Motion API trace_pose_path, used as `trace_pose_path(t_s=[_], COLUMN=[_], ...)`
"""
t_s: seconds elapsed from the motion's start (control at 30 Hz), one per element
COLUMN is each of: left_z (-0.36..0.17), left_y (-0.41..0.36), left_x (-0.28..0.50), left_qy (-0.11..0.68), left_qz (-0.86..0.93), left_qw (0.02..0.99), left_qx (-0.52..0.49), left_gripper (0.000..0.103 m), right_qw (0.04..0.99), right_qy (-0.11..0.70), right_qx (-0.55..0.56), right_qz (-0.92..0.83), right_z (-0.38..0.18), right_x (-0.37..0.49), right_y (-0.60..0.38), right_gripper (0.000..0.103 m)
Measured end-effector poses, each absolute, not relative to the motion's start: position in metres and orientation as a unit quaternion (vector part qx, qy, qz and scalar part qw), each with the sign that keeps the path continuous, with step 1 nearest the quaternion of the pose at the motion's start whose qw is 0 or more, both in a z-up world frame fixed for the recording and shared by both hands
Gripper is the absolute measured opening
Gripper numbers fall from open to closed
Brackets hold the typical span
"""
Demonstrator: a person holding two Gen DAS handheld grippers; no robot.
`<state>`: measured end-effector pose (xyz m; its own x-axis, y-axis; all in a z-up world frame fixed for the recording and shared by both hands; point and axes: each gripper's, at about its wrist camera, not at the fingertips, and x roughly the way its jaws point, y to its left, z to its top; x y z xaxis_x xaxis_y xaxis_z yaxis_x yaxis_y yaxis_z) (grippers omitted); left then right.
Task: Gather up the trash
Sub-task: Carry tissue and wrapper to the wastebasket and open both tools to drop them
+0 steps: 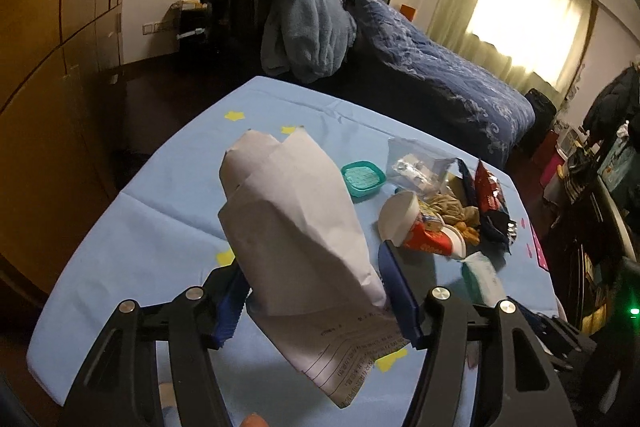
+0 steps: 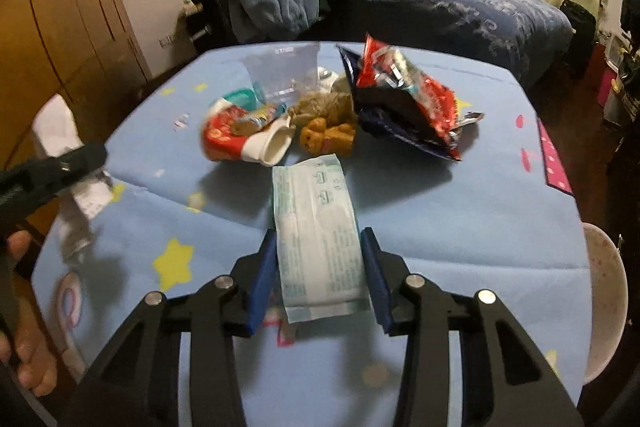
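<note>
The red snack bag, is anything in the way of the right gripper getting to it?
The right gripper already has a wet-wipes pack between its fingers, sticking out toward the red snack bag. Beyond that, only bare tablecloth.

Two matching hand-held grippers, black frames with blue pads

Each gripper, left [image 1: 316, 301] and right [image 2: 320, 277], has two black linkage arms per side with triangular cut-outs, round silver pivot screws at the joints, and flat dark-blue fingers [image 2: 262, 281]; one left pad shows ridged teeth. A bare hand [image 2: 24, 311] shows at the right-wrist frame's lower left.
</note>
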<state>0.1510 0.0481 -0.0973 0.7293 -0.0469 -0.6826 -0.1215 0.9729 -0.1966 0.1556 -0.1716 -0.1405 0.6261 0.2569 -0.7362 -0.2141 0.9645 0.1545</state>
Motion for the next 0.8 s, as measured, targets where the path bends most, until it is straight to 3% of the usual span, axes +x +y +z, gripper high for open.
trace_pose_path(t_s=[0.3, 0.8], left_z=[-0.088, -0.095], left_y=[-0.015, -0.234], left_x=[0.136, 0.166], left_qy=[0.363, 0.387], left_qz=[-0.051, -0.272], left_qw=[0.928, 0.88], left_qx=[-0.072, 0.039], left_gripper=[0.065, 0.068], right_qw=[0.906, 0.911], right_qy=[0.396, 0.365], right_qx=[0.094, 0.172], right_qz=[0.116, -0.087], right_z=[-0.126, -0.143], right_x=[0.099, 0.041], right_y=[-0.236, -0.409], right_gripper=[0.042, 0.043])
